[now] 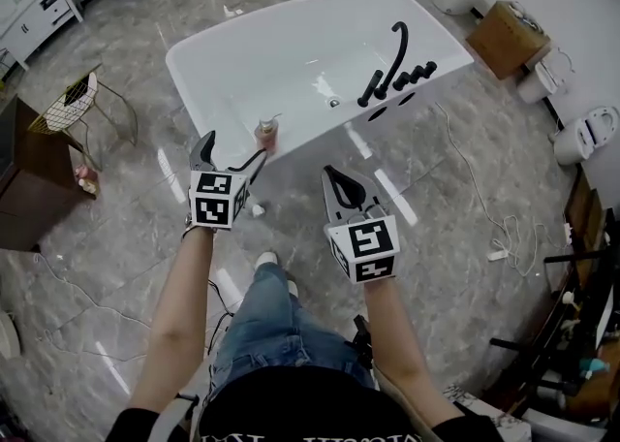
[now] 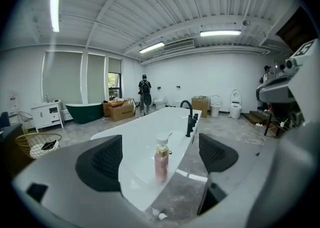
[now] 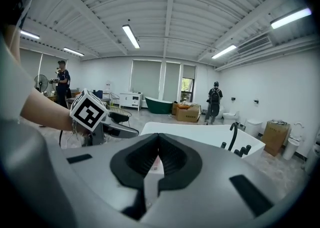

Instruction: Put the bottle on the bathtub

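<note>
Near rim of bathtub: a pink pump bottle [image 1: 266, 135] stands upright on the white bathtub [image 1: 194, 81], at the rounded corner closest to the person; nothing grips it.
Left gripper: the left gripper [image 1: 232, 151] is held just short of that corner; its dark pads [image 2: 100, 162] are spread wide and clasp nothing; in the left gripper view the bottle [image 2: 161, 162] shows in the gap between them, farther off, on the tub rim [image 2: 145, 137].
Right gripper: the right gripper [image 1: 341, 183] is held beside the left one, apart from the tub; in the right gripper view its jaws [image 3: 158, 159] are pressed together, with only a thin slit between the pads and nothing grasped.
Faucet: a black curved faucet [image 1: 397, 52] with black knobs sits on the tub's far rim, well apart from the bottle.
Floor: grey marbled floor [image 1: 126, 236]; a wire basket [image 1: 68, 106] at the left, a cardboard box [image 1: 504, 38] and a toilet [image 1: 586, 135] at the right.
</note>
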A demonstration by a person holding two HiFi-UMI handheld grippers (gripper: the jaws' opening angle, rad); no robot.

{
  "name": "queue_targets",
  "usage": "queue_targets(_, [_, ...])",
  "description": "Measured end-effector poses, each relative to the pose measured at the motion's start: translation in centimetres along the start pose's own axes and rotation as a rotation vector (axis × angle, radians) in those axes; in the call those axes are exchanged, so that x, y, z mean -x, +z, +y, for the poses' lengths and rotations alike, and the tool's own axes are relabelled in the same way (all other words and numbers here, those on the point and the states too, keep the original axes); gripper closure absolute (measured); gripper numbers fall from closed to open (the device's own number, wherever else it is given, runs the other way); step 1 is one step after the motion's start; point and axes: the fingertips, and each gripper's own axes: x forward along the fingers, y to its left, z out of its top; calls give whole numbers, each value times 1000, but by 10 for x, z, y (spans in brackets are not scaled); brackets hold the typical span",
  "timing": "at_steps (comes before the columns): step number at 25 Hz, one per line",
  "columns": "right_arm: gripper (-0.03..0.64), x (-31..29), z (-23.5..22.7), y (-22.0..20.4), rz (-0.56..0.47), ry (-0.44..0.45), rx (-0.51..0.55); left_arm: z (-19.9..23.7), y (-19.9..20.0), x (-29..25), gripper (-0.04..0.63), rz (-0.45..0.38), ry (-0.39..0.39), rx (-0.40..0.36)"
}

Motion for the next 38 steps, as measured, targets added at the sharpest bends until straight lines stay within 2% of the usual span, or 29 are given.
queue_targets(6, [601, 23, 2, 20, -83, 3, -47, -6, 29, 38, 130, -87, 11, -12])
queue_targets(14, [601, 44, 8, 53, -141, -14, -20, -10, 69, 84, 135, -209, -4, -66])
queue_targets(16, [601, 46, 11, 64, -159, -15, -7, -11, 77, 93, 154, -231, -4, -94])
queue_targets(17, [601, 47, 12, 69, -168, -20, 0, -10, 81, 98, 182, -240, 3, -105])
queue_targets(19, [601, 48, 13, 79, -181, -32, 9, -3, 89, 107, 293, -263, 34, -109])
queue_targets(21, [601, 47, 15, 88, -188, -43, 16, 8, 97, 117, 463, -292, 73, -103])
queue_targets(22, [601, 46, 16, 92, -190, -48, 18, 14, 101, 121, 573, -307, 87, -99])
queue_targets(32, [601, 42, 29, 147, -243, -90, 47, 39, 162, 160, 583, -399, 70, -82])
queue_targets(38, [601, 42, 40, 163, -271, -111, 46, 49, 180, 181, 583, -443, 70, -84])
